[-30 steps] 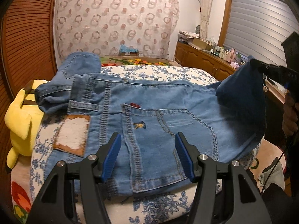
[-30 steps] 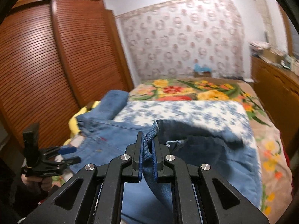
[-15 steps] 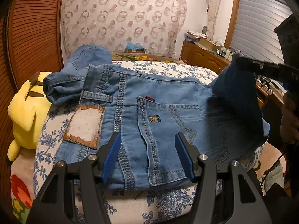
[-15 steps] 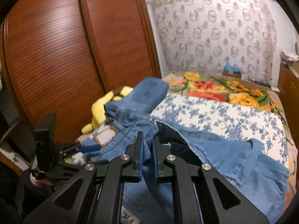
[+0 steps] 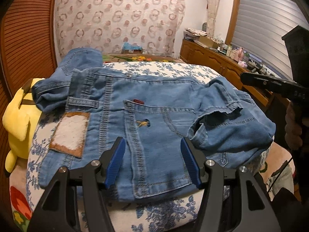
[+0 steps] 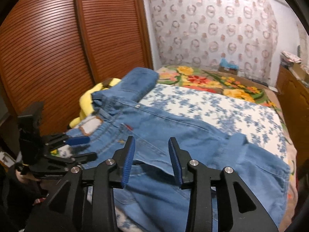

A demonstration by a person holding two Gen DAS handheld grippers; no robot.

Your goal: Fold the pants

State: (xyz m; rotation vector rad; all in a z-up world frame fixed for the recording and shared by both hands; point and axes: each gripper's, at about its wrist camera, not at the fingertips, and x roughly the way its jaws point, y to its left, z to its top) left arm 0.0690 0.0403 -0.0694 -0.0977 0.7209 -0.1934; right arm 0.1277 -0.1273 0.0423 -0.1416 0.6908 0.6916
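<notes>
Blue denim pants lie spread on the bed, back side up: stitched back pocket, belt loop, brown-edged white patch by the waistband. One leg end is folded back over the seat, its raw hem loose and rumpled on top. Part of the waistband bunches over a yellow plush toy at the bed's edge; the toy is mostly hidden in the right wrist view. The bed cover is white with blue flowers; a bright floral blanket lies beyond. Left hand-held gripper hovers over the pocket, blue ribbed pads wide apart, holding nothing. Right hand-held gripper also stands wide, empty, above the folded leg; fabric there is motion-blurred. Ribbed wooden wardrobe doors stand behind.
</notes>
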